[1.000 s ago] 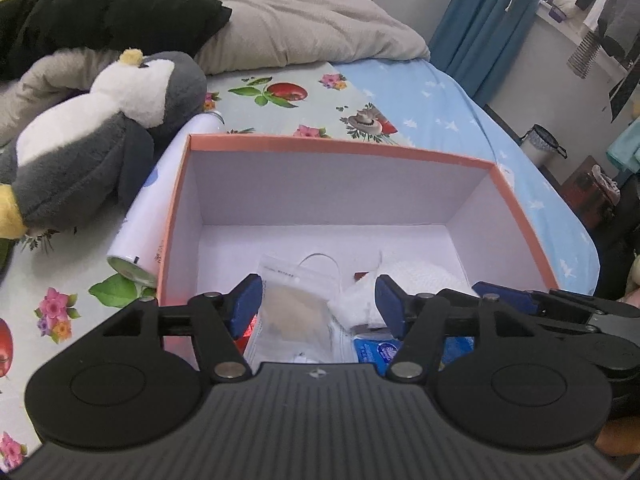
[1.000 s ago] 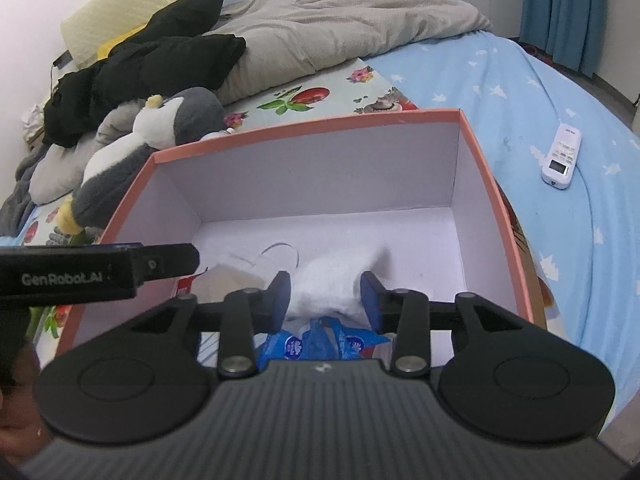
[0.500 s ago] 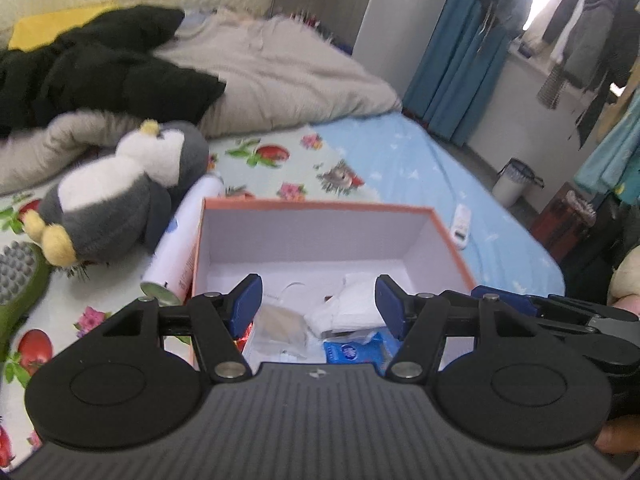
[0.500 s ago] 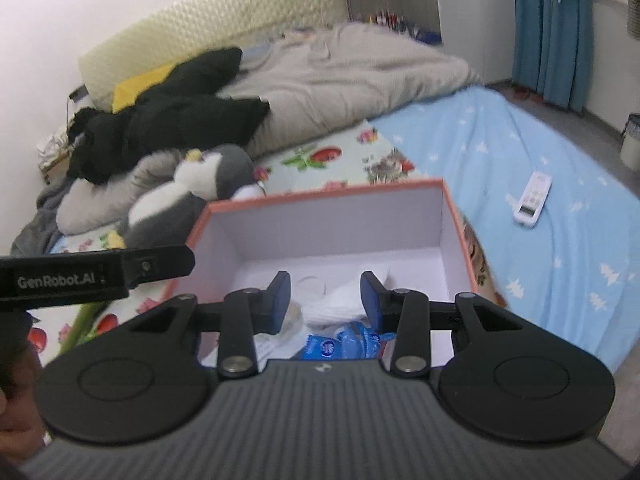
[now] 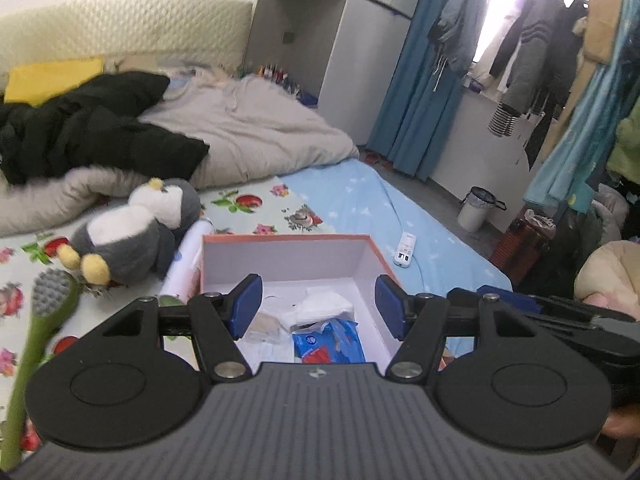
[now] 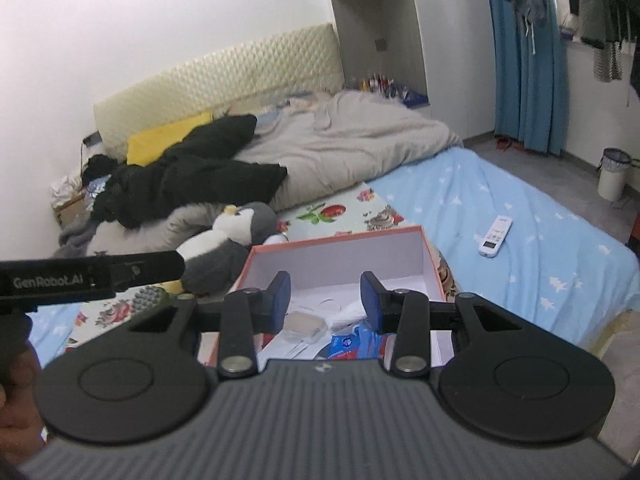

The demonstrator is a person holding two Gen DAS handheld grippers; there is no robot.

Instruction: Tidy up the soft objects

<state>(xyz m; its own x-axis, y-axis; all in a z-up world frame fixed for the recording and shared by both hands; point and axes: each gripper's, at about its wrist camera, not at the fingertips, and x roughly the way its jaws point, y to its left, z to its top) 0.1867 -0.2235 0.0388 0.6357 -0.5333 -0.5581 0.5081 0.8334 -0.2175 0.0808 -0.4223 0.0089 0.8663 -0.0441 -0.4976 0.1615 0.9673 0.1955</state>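
While both grippers hang above the bed, the scene reads as follows.
Surroundings: plush penguin (image 5: 136, 232) and white can (image 5: 186, 264) left of the box; remote (image 5: 405, 249) to its right.
Box (image 5: 288, 240): open on the bed, holding white cloth (image 5: 320, 307) and blue packet (image 5: 328, 340).
Left gripper (image 5: 318, 306): jaws apart, empty, above the box.
Right gripper (image 6: 325, 301): jaws apart, empty, above the box.

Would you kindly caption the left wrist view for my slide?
Open left gripper above a box on the bed, beside a plush penguin.
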